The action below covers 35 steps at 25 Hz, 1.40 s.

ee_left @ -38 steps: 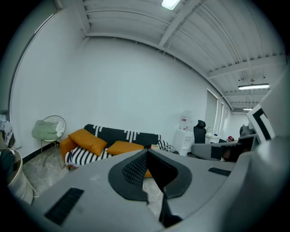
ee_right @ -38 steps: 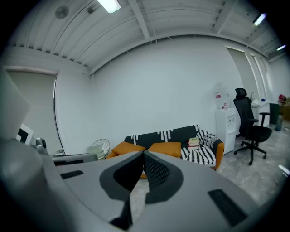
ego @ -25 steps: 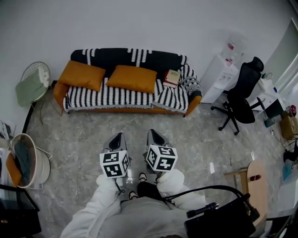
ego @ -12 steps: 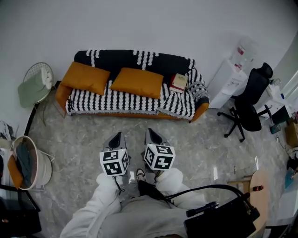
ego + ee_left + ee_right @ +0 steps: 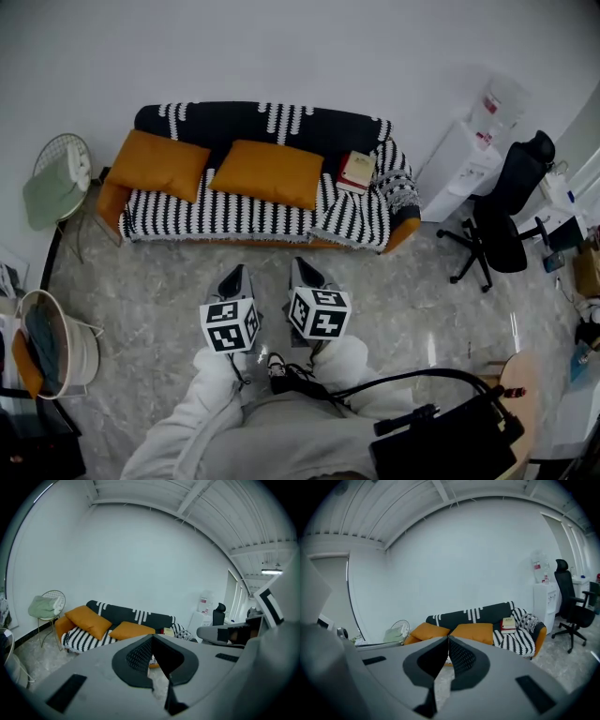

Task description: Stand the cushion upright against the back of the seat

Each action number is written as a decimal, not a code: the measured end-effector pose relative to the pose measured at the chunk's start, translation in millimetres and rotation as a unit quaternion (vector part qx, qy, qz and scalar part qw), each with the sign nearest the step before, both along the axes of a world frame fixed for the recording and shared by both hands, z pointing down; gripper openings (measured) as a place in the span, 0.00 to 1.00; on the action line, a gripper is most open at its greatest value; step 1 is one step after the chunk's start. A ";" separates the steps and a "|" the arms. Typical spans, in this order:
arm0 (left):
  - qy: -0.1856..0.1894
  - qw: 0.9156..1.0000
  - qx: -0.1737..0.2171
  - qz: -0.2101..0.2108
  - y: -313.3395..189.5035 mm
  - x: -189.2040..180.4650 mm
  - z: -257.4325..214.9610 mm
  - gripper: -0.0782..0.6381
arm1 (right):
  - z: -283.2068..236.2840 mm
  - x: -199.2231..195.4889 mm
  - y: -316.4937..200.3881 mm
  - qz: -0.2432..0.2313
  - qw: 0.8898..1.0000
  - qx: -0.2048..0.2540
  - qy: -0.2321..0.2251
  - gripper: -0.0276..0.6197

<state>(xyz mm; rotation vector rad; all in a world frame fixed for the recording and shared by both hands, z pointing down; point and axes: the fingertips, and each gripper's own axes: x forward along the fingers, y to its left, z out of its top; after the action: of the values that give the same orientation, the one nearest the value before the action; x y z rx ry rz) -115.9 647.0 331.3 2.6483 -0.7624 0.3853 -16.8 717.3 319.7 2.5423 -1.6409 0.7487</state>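
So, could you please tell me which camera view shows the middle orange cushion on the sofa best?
The head view: the middle cushion shows whole from above, with nothing in front of it. Both gripper views show it from the side and farther off, its lower edge hidden behind their own shut jaws.

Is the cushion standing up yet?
Nothing done yet. The left cushion and middle cushion lie slanted on the sofa. Left gripper and right gripper are shut, empty, above the floor, short of the sofa. To do: reach a cushion, grip it, stand it against the backrest.
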 end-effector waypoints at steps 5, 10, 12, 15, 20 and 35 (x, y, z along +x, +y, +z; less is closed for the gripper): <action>0.000 1.000 0.001 -0.006 -30.6 34.0 1.1 0.10 | -0.1 35.9 -27.4 0.000 1.000 0.004 -0.004 0.14; 0.000 1.000 0.005 -0.014 -55.5 61.5 -1.3 0.10 | -0.2 66.2 -52.2 -0.009 1.000 0.010 -0.009 0.14; -0.002 1.000 0.008 -0.016 -64.4 69.7 -2.2 0.10 | -0.9 75.9 -63.3 -0.012 1.000 0.017 -0.016 0.14; -0.007 1.000 0.008 -0.024 -79.0 76.9 -0.7 0.10 | -1.8 85.4 -78.9 -0.019 0.999 0.024 -0.021 0.14; -0.017 0.999 0.008 -0.033 -98.3 82.4 1.7 0.10 | 9.3 94.3 -95.4 -0.021 0.999 0.019 -0.039 0.14; -0.014 1.000 -0.004 -0.012 -179.3 129.5 16.0 0.10 | 31.1 139.5 -169.4 -0.001 0.999 0.003 -0.052 0.14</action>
<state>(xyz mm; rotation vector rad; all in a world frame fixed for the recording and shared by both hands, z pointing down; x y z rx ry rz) 13.6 467.7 347.2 2.6278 -0.7995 0.4180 122.7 547.9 350.8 2.5446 -1.6769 0.8917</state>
